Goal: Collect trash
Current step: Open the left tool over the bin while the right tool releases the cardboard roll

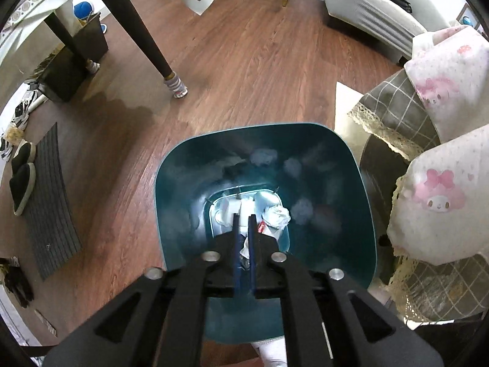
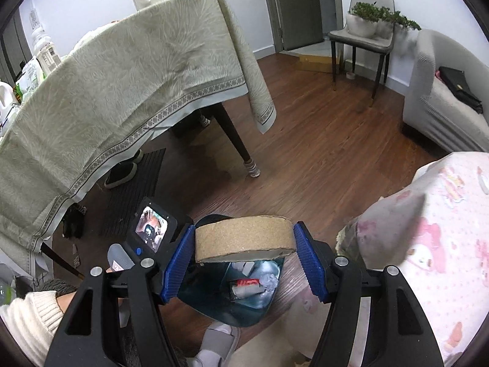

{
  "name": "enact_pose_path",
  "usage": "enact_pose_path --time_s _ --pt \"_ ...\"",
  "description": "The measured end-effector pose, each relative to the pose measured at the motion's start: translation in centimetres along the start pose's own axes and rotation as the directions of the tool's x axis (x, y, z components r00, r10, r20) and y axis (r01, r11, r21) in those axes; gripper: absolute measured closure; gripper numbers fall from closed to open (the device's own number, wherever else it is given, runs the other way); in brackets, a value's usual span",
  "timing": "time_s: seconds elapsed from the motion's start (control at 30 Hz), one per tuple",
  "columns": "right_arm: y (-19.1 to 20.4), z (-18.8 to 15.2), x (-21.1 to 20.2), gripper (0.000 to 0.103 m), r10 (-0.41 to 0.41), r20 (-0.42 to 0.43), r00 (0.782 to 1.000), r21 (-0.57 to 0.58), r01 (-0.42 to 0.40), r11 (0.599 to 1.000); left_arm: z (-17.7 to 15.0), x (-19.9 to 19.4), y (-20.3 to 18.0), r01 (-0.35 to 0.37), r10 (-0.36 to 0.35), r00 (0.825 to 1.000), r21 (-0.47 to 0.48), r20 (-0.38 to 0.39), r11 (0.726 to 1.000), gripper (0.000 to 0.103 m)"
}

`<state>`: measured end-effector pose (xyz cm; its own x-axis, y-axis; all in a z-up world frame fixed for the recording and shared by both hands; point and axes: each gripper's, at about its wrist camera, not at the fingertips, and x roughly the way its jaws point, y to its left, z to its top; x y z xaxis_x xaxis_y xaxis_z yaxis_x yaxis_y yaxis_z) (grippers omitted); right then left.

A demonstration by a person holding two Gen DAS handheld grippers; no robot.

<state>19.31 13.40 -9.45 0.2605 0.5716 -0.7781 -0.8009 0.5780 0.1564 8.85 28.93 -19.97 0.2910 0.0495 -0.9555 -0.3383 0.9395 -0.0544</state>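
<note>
A teal trash bin [image 1: 336, 183] stands on the wood floor, with crumpled white paper [image 1: 276, 215] and other scraps at its bottom. My left gripper [image 1: 243, 215] points down into it, its blue fingers [image 1: 236, 244] a narrow gap apart. A white scrap [image 1: 244, 250] shows in that gap, and the pads do not visibly press it. My right gripper [image 2: 244, 229] is shut on a brown cardboard tape roll [image 2: 244, 238], held just above the bin [image 2: 207, 309]. A red and white wrapper [image 2: 246, 286] lies inside.
A table under a pale cloth [image 2: 122, 91] stands to the left, its dark leg [image 1: 137, 30] in a sock. A grey mat [image 1: 52, 202] holds slippers. Pink-print pillows [image 1: 440, 195] crowd the right. A sofa [image 2: 443, 107] and a chair [image 2: 360, 36] stand behind. A person's sleeve [image 2: 27, 315] is at the lower left.
</note>
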Motion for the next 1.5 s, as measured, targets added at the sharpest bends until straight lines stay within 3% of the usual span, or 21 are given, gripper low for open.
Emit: enact_pose_path --time_s 0.03,0.07,0.1,0.37,0.67,1.03,1.27,1.5 --pt "0.0 -0.1 0.3 0.036 0.002 -0.006 1.0 0.001 -0.002 1.0 0.0 -0.2 0.1 0.001 -0.001 1.0 0.001 0.007 1.0 0.072" --pt "0.2 -0.2 0.8 0.036 0.006 -0.014 1.0 0.002 -0.006 1.0 0.0 -0.4 0.3 0.005 -0.005 1.0 -0.004 0.014 1.0 0.051" --pt "0.2 -0.3 1.2 0.036 0.009 -0.021 1.0 0.003 -0.009 1.0 0.0 -0.7 0.6 0.013 -0.012 1.0 -0.017 0.023 1.0 0.04" --pt "1.1 -1.0 5.4 0.036 0.013 -0.094 0.996 0.005 -0.012 1.0 0.1 -3.6 2.6 -0.008 0.014 0.995 -0.067 0.098 0.998 0.032" --pt "1.1 -3.0 10.6 0.036 0.016 -0.18 0.983 0.034 -0.01 0.999 0.2 -9.4 4.7 0.001 0.029 0.973 -0.129 0.231 0.992 0.026" --pt "3.1 -6.9 17.6 0.036 0.01 -0.32 0.947 -0.011 -0.014 1.0 1.4 -15.9 3.4 0.1 -0.039 0.923 -0.141 0.383 0.985 0.022" --pt "2.8 -9.2 20.4 0.036 -0.008 -0.386 0.922 -0.022 -0.001 1.0 1.9 -18.8 3.0 0.107 -0.029 0.896 -0.152 0.443 0.983 0.019" --pt "2.3 -10.3 22.2 0.035 -0.038 -0.42 0.907 -0.039 0.023 0.999 1.9 -22.8 2.1 0.113 -0.039 0.857 -0.114 0.514 0.987 0.017"
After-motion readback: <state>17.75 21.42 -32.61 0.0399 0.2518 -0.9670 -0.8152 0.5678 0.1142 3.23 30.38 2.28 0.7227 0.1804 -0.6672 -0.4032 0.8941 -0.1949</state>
